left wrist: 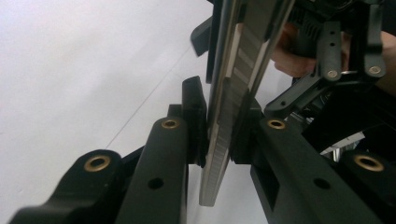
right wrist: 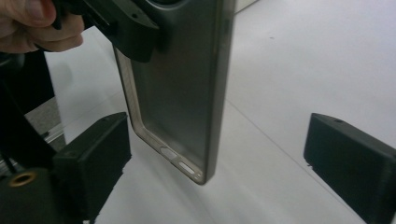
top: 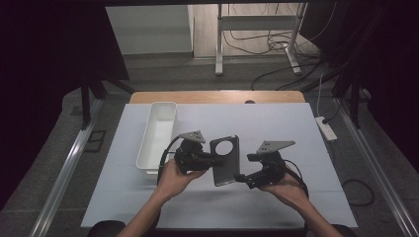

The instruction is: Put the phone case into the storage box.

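Here the left tool (top: 210, 159) pinches the upright phone case (top: 225, 160) while the right tool (top: 242, 170), jaws spread, points at it.

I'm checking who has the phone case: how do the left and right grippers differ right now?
The left gripper is shut on the phone case's edge and holds it above the table; the right gripper stands open, its pads apart beside the case's lower end, gripping nothing. Both are black, hand-held, and carry a grey three-cornered plate.
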Demonstrator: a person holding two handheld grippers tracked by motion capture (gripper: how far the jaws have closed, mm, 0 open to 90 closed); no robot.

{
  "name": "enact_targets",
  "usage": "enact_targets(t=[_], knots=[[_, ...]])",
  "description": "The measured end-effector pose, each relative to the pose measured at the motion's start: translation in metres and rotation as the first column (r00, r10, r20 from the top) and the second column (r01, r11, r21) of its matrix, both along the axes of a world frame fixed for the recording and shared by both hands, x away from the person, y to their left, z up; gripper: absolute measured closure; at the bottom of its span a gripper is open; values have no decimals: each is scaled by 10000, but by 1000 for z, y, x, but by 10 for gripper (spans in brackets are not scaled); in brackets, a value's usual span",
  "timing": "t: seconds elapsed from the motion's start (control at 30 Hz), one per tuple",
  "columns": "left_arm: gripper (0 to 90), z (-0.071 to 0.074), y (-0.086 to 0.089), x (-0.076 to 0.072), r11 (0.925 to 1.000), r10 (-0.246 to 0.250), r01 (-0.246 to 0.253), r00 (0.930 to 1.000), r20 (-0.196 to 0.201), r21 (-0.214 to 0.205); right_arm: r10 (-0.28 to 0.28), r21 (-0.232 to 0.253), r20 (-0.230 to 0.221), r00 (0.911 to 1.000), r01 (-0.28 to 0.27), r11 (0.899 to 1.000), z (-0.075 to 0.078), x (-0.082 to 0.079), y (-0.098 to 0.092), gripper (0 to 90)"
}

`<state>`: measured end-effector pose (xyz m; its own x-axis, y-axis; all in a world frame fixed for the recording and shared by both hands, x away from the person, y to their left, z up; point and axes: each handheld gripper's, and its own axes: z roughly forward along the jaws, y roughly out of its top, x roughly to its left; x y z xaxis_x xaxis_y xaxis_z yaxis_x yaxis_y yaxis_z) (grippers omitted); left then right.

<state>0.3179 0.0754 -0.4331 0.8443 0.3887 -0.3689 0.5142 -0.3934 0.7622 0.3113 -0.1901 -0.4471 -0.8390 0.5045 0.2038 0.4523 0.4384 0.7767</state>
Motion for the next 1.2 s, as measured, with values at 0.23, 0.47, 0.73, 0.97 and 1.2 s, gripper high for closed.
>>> enact_targets(t=[0.23, 0.47, 0.73, 0.97, 1.2], knots=[[793, 1, -5, -2, 9993, -351, 351, 9994, 44, -101, 626, -128, -64, 9980, -627, 9980, -2, -3, 7, 241], [792, 3, -10, -5, 9967, -770, 773, 9970, 111, -253, 1270, 176, -166, 9918, -1267, 9918, -1, -3, 12, 471], [771, 1, -3, -1, 9933, -833, 835, 9965, 57, -795, 2049, 793, -238, 9785, -2024, 9761, 3, 1, 6, 778], [624, 3, -4, -2, 9970, -234, 266, 9987, 443, -733, 1689, 1004, -4, 9856, -1680, 9807, 9, -1, 5, 802], [397, 4, 0, -1, 9971, 435, -397, 9973, 597, -643, 1164, 540, 477, 9921, -1189, 9914, 11, -6, 6, 804]])
